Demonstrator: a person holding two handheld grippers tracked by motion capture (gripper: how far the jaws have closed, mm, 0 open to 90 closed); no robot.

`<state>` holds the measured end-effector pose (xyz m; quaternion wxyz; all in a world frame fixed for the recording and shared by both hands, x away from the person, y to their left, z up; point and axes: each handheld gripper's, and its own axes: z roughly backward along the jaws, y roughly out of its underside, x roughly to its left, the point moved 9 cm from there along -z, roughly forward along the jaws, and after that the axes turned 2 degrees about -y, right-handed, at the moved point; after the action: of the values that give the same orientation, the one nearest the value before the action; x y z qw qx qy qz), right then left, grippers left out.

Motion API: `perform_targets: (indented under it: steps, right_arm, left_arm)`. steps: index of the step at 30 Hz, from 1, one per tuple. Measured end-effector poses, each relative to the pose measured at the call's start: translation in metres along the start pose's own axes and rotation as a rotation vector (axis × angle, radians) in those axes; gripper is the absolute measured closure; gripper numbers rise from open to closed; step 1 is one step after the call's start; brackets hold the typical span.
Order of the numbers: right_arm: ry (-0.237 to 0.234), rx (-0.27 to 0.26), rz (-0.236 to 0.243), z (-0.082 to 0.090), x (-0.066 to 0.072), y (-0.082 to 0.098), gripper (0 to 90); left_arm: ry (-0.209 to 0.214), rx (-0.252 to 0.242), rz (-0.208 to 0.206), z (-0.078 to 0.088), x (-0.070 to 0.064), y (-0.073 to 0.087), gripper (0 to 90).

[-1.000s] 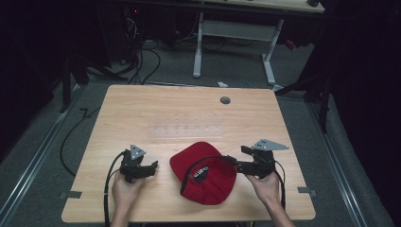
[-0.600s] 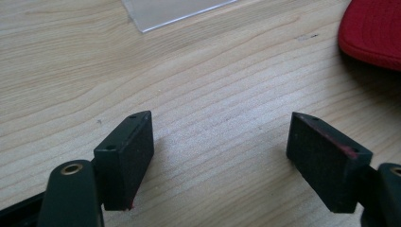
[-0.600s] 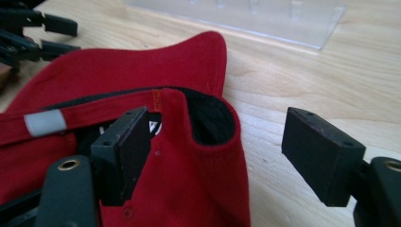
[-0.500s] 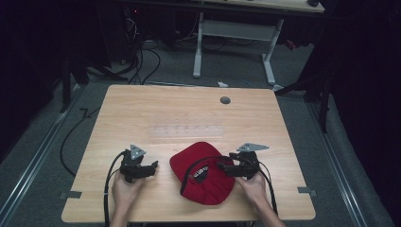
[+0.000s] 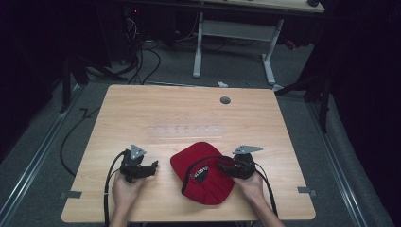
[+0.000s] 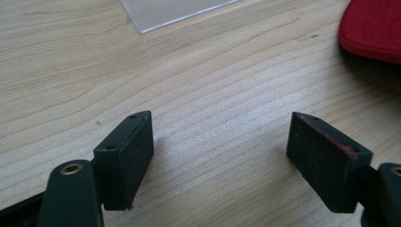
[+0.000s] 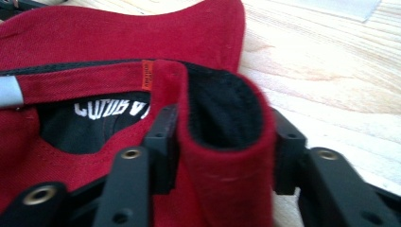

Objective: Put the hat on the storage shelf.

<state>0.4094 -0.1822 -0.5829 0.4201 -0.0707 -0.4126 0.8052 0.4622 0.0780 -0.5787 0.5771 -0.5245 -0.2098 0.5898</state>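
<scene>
A red cap (image 5: 201,158) lies upside down near the table's front edge, its black lining and white lettering facing up. My right gripper (image 5: 222,168) sits at the cap's right side. In the right gripper view its jaws have just been closing and now pinch a folded bit of the cap's edge (image 7: 222,189), with the pads of the right gripper (image 7: 220,142) pressing on both sides. My left gripper (image 5: 152,166) rests on the wood to the left of the cap. Its jaws (image 6: 220,161) stand wide apart over bare wood, and the cap's rim (image 6: 373,28) lies off to their upper right.
The wooden table (image 5: 142,104) carries a clear plastic sheet (image 5: 187,128) in its middle and a grey cable grommet (image 5: 225,100) at the back. The sheet's corner (image 6: 175,12) lies ahead of the left gripper. Cables and another desk's legs stand on the floor beyond.
My right gripper came down and left onto the cap's right edge and its jaws closed on the fabric. The left gripper stayed where it was.
</scene>
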Motion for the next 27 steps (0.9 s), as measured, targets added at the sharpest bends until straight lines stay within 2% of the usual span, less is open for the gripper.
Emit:
perform_targets:
  steps: [1,2,6,10,13,18,22,27]
  right_arm:
    - [0.0,0.0,0.0,0.0,0.0,0.0,58.1]
    - [0.006,-0.004,0.004,-0.001,0.001,0.001,62.0]
    - [-0.019,-0.014,-0.023,-0.002,0.003,0.0,71.5]
    - [-0.031,-0.016,-0.017,-0.002,0.004,-0.001,78.9]
    - [-0.019,-0.021,-0.009,0.001,0.004,-0.002,82.0]
    - [-0.007,-0.041,0.009,0.009,0.005,-0.006,83.8]
    - [-0.023,-0.058,-0.04,0.017,0.0,-0.009,84.4]
    - [-0.021,-0.071,-0.037,0.022,0.0,-0.009,84.4]
  left_arm:
    - [0.0,0.0,0.0,0.0,0.0,0.0,23.9]
    - [0.0,0.001,0.002,0.0,0.0,0.0,23.9]
    - [0.002,0.0,0.0,-0.001,-0.001,0.0,23.8]
    - [0.0,0.0,0.0,-0.001,-0.001,0.0,23.8]
    - [-0.015,-0.014,0.006,0.0,0.0,-0.001,25.7]
    - [-0.017,-0.015,0.009,0.0,0.0,-0.001,27.6]
    - [-0.015,-0.014,0.013,0.0,0.0,-0.001,27.5]
    - [-0.033,-0.021,0.023,0.001,-0.001,-0.001,27.2]
